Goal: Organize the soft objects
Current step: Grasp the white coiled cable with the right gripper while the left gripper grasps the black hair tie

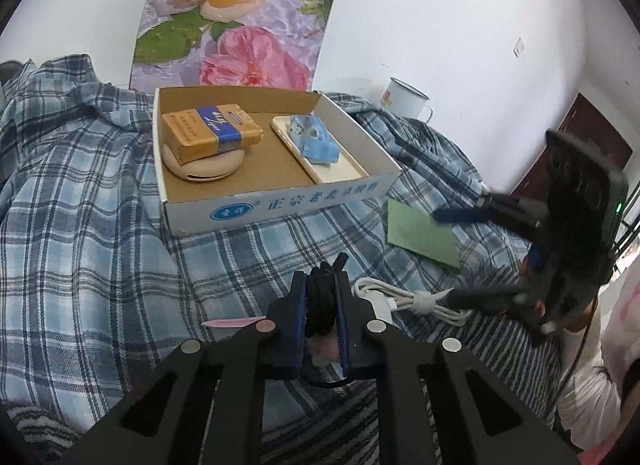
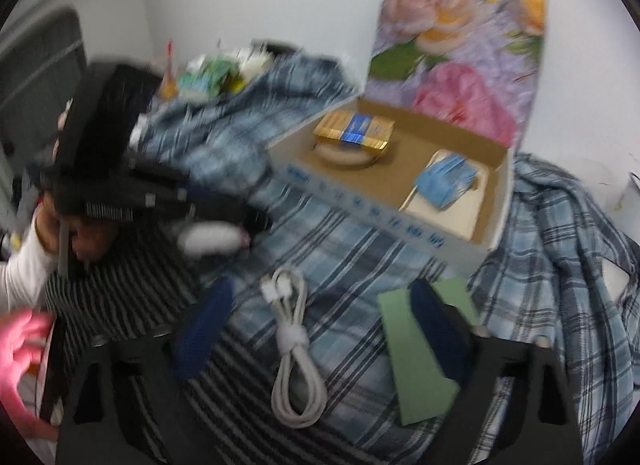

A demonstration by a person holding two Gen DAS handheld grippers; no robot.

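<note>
Our left tool point(image 1: 323, 297) is clamped on a black braided cord point(image 1: 320, 305). Our right tool point(image 2: 320, 329) stands apart, with the white cable point(image 2: 292, 345) between its fingers, untouched.

Plaid cloth point(image 1: 80, 193) carries a cardboard box point(image 1: 280, 201), white cable point(image 2: 292, 365), and seemingly green paper point(image 2: 420, 365).

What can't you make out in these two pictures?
- Dark thing in the left claw, left wrist view: the pads cover most of it, so its kind is unclear.
- Box lettering, right wrist view: smeared by motion blur.
- White thing beside the left claw, right wrist view: too blurred to name.
- Mug, left wrist view: its base sits behind the plaid cloth.
</note>
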